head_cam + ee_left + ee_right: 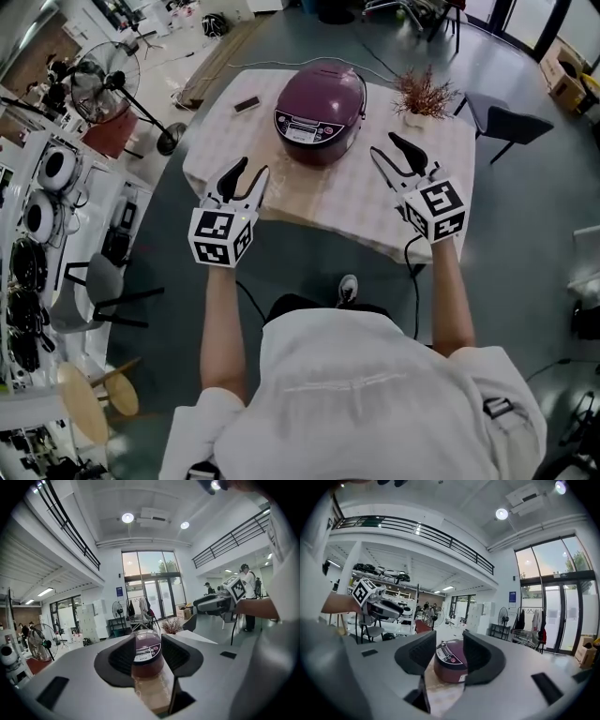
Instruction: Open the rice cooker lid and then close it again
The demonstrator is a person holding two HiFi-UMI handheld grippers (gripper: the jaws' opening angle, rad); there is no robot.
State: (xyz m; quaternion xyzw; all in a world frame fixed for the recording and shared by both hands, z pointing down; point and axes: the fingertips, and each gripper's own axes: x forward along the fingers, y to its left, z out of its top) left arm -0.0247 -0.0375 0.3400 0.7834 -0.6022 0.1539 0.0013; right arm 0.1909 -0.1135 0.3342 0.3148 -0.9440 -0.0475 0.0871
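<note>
fingers (232, 178) of left gripper (251, 169) and right gripper (384, 145) gape empty, aimed at the cooker (321, 111) to reach its shut lid (330, 86).

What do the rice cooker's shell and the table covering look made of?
Round purple rice cooker: likely glossy plastic or painted metal; light sheen across its domed top. Pale checked table covering: probably cloth or vinyl; its edge drapes over the side.

One rice cooker (320, 112), one plant (424, 96), one table (375, 202).

No readable text, rice cooker (321, 111) print illegible
</note>
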